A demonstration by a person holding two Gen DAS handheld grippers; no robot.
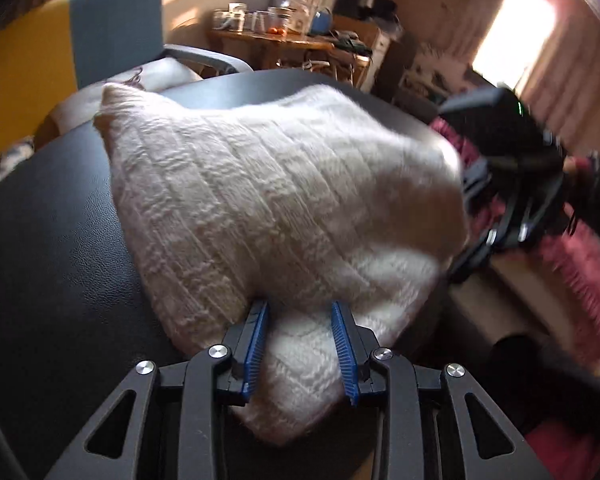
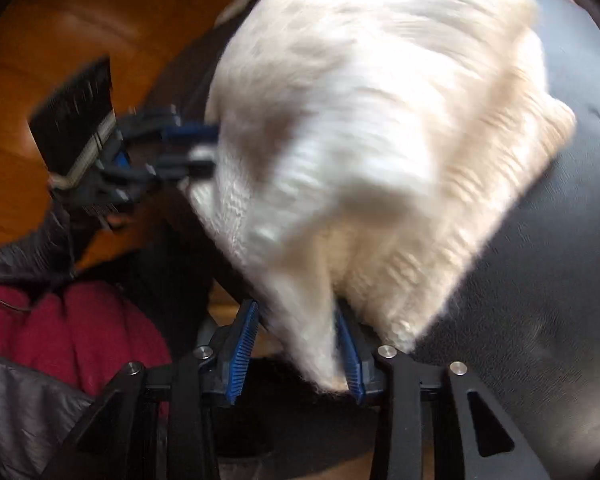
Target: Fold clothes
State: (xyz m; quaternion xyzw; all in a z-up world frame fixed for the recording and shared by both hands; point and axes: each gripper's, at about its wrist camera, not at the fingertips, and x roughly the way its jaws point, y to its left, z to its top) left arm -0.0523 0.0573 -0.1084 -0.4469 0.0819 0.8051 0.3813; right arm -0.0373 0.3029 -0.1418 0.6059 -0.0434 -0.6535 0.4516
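A cream knitted sweater (image 1: 280,184) lies bunched on the black leather table (image 1: 52,240), its near edge raised. My left gripper (image 1: 300,308) is shut on a thick fold at that near edge, with fabric filling the gap between the blue pads. At the sweater's right side, my right gripper (image 1: 466,220) holds the cloth up off the table. In the right wrist view the sweater (image 2: 360,120) is blurred, and a corner of it hangs between the fingers of the right gripper (image 2: 296,312). Over at the left of that view, the left gripper (image 2: 214,150) pinches the far edge.
A blue and yellow chair (image 1: 112,28) stands behind the table. A wooden side table (image 1: 276,36) with jars is further back. A person's dark sleeve (image 1: 596,184) and red clothing (image 2: 80,332) are close to the table edge. Wooden floor (image 2: 80,40) lies beyond.
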